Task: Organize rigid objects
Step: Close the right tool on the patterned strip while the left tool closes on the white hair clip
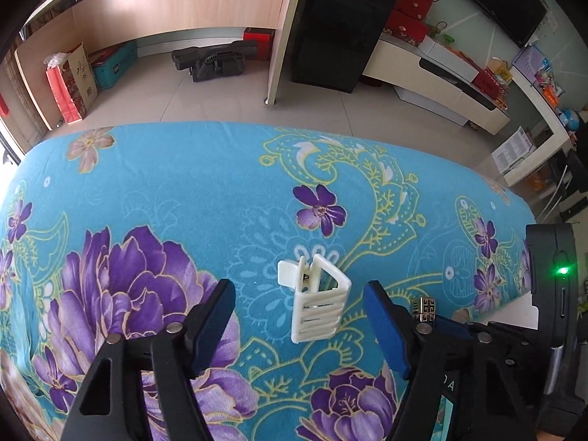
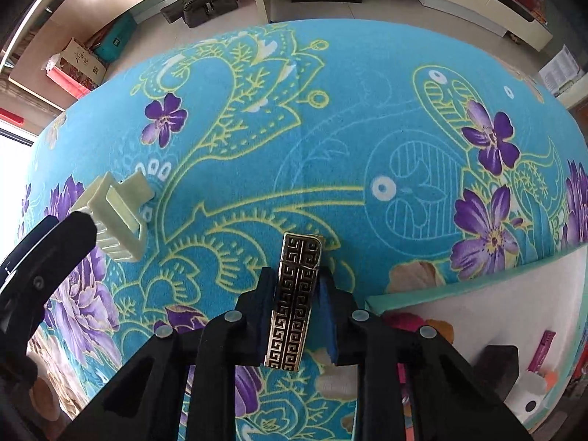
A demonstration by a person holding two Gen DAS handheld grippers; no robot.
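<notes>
Right wrist: right gripper (image 2: 296,286) pinches lighter (image 2: 294,301) above floral cloth (image 2: 330,128). Left wrist: left gripper (image 1: 299,316) spread wide, clip (image 1: 318,299) lying on cloth between its fingers.

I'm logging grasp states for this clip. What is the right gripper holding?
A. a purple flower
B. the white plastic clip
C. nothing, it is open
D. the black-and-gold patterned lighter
D: in the right wrist view the right gripper is shut on the patterned lighter, while the white clip lies on the floral cloth between the open fingers of the left gripper.
</notes>
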